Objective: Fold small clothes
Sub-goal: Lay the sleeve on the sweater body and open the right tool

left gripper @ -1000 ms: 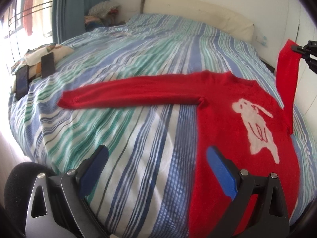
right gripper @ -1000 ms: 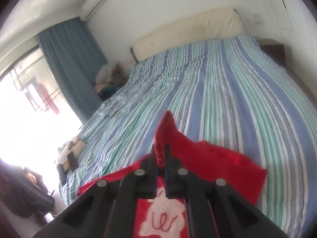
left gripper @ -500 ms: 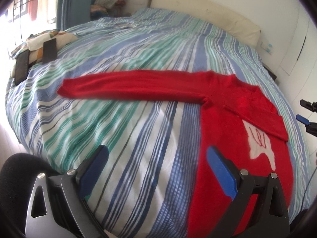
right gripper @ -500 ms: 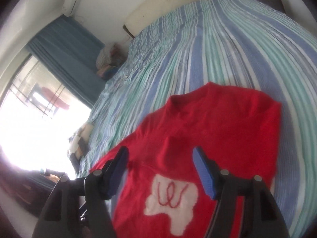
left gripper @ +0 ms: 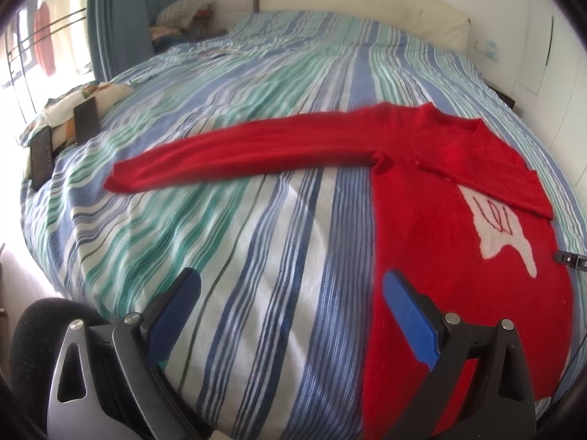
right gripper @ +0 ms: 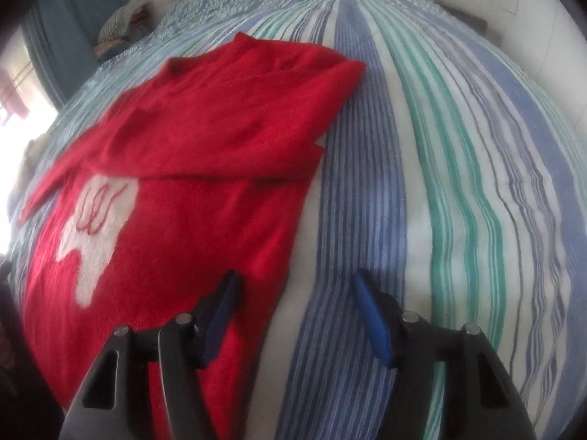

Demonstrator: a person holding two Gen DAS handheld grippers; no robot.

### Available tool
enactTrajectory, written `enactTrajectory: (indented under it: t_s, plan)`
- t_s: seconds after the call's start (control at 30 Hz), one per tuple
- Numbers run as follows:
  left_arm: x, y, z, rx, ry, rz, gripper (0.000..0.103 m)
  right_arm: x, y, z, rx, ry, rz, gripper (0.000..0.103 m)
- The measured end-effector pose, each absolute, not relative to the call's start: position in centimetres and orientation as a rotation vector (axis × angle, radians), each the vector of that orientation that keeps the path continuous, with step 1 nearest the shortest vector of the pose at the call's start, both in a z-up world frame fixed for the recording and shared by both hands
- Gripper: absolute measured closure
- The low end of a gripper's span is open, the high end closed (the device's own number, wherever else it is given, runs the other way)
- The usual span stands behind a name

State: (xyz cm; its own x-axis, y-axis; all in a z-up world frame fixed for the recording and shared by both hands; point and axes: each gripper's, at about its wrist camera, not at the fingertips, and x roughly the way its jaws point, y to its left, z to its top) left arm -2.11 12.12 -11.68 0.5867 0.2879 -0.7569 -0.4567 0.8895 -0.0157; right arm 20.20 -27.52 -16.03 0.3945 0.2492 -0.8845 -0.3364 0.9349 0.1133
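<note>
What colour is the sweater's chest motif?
White with red line markings on the red sweater; motif clearest in right wrist view.

Your left gripper (left gripper: 290,293) sat at the bottom of its frame, angled downward, jaws spread wide with nothing between the blue pads (left gripper: 407,315). Your right gripper (right gripper: 293,289) pointed steeply down at lower centre of its own view; its jaws had just been narrowing slightly yet stood apart, gripping nothing.

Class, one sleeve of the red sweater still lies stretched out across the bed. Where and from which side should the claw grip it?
Grip the outstretched sleeve at its cuff end, coming from above its free tip: it lies flat, straight and unobstructed, so lifting there carries it across the body.
</note>
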Motion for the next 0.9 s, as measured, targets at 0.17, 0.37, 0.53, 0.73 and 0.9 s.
enactTrajectory:
  t_s: [0.17,0.37,0.53,0.73,0.9]
  plan:
    - [-1.7,12.2,-12.0,-0.236,0.850,0.434,0.003,17.1,-29.6,-13.1,-0.093,1.048,0.347,0.039]
    - [-1.6,11.0,-12.0,-0.180,0.856,0.413,0.003,11.1,-31.3,-10.6,-0.067,0.923,0.310,0.039]
    - [-1.3,10.7,-12.5,-0.159,0.875,0.417,0.003,8.6,-33.9,-12.0,0.096,0.891,0.218,0.038]
    - [-1.7,10.5,-12.1,-0.150,0.864,0.428,0.003,9.2,-34.4,-12.3,0.123,0.886,0.192,0.038]
    - [-1.9,10.4,-12.1,-0.142,0.869,0.425,0.003,9.2,-33.8,-12.9,0.114,0.907,0.207,0.038]
